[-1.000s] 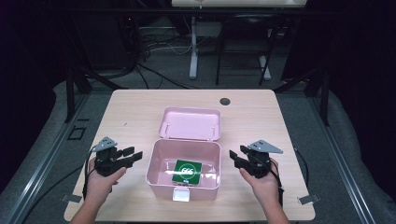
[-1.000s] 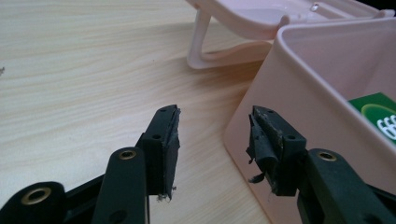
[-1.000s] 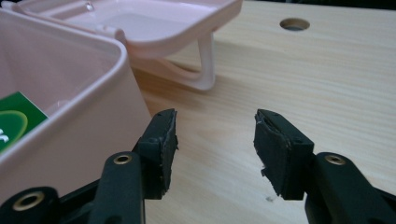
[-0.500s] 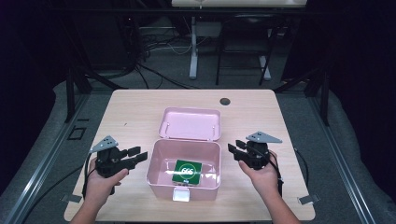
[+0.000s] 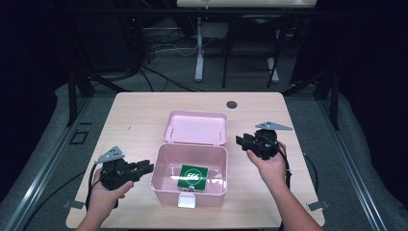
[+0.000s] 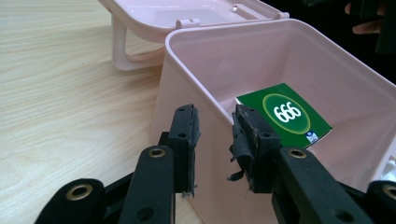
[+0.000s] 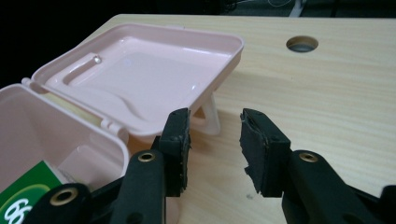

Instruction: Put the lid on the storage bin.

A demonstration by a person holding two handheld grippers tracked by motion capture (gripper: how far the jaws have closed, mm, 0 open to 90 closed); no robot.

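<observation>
A pink box (image 5: 159,179) stands open mid-table, its lid (image 5: 196,127) flipped back flat behind it. On its floor lies a green packet (image 5: 192,176) marked 666 (image 6: 285,114). My left gripper (image 5: 146,167) is at the box's left wall (image 6: 205,84). Its jaws (image 6: 215,140) have just been closing and stand about half apart on either side of the wall's rim, and the pads do not press on it. My right gripper (image 5: 239,140) hovers right of the lid (image 7: 140,74). Its jaws (image 7: 212,144) have also just been closing, and nothing is between them.
A round cable hole (image 5: 232,104) sits in the tabletop behind the lid, toward the right. Bare wooden table (image 5: 130,125) lies left and right of the box. Beyond the table edge are dark floor, cables and stand legs.
The right gripper has lifted and moved from beside the box to beside the lid. The left gripper's jaws have narrowed a lot, close to the box's left wall.
</observation>
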